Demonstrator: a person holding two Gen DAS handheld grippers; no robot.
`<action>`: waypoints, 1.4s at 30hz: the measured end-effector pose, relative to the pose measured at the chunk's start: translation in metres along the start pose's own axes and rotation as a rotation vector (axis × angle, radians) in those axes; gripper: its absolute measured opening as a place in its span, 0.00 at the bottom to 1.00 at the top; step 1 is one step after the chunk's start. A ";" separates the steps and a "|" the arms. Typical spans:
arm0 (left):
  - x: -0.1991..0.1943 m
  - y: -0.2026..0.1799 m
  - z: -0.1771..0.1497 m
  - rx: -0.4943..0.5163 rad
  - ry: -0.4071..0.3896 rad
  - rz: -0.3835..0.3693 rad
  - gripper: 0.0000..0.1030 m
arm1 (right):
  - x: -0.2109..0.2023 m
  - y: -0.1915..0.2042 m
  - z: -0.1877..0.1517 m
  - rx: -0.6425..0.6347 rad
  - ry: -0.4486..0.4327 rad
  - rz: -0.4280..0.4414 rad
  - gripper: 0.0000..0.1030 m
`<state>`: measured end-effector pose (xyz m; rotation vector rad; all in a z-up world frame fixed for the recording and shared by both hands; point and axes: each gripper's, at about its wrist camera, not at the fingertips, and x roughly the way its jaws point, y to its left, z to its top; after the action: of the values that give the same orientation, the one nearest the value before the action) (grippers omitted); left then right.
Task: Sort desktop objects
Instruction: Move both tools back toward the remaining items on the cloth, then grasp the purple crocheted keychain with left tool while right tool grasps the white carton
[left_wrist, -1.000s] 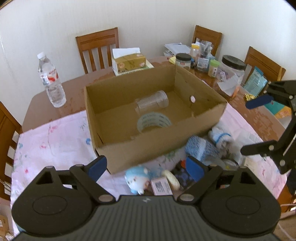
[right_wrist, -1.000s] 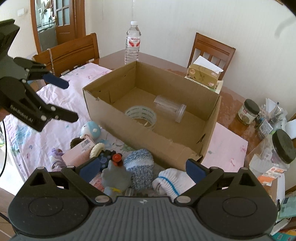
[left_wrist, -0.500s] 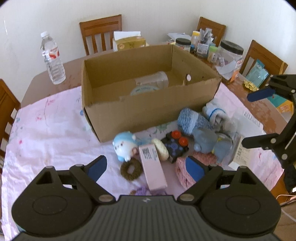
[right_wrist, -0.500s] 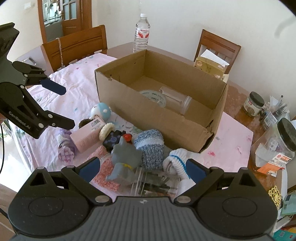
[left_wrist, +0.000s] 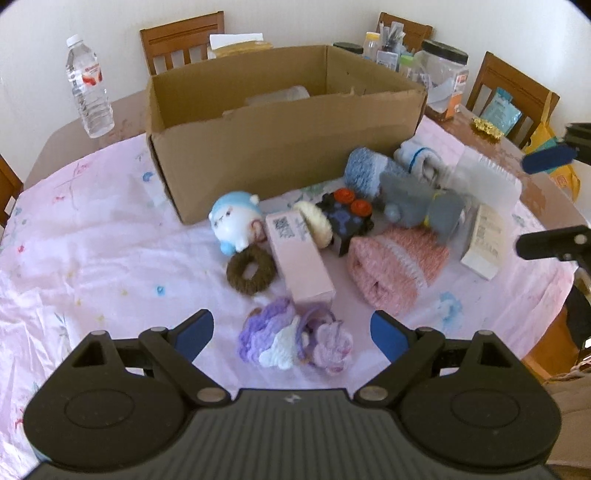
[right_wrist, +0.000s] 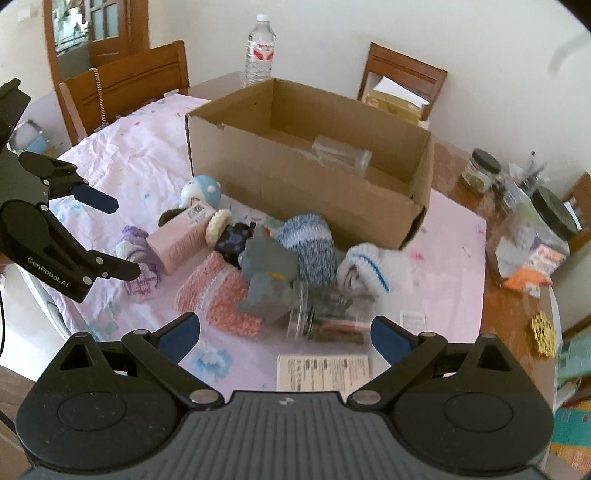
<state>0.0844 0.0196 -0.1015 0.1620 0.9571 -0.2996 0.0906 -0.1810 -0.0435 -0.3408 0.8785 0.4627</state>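
Observation:
An open cardboard box stands on the pink cloth, with a clear jar lying inside. In front of it lies a heap: a blue plush doll, a pink carton, a brown hair ring, a purple knit bundle, a pink knit roll, a grey toy, a blue knit roll, a white sock and a clear jar. My left gripper is open, just before the purple bundle. My right gripper is open, just before the clear jar.
A water bottle stands behind the box at the left. Jars and packets crowd the table's right side. A white paper box lies at the heap's right. Wooden chairs ring the table.
Both grippers have pulled back and dropped lower, from over the box to in front of the heap. Both stay open and empty.

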 end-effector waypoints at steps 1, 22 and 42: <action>0.001 0.001 -0.001 0.003 0.000 0.005 0.88 | -0.001 0.001 -0.003 0.009 0.004 -0.003 0.98; 0.022 0.021 -0.010 -0.082 0.029 -0.060 0.54 | 0.000 0.004 -0.034 0.126 0.053 -0.038 0.98; 0.026 0.017 -0.011 -0.123 0.064 -0.062 0.44 | 0.045 -0.030 -0.053 0.158 0.090 -0.003 0.98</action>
<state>0.0949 0.0338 -0.1288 0.0295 1.0425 -0.2930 0.0963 -0.2208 -0.1082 -0.2190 0.9961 0.3751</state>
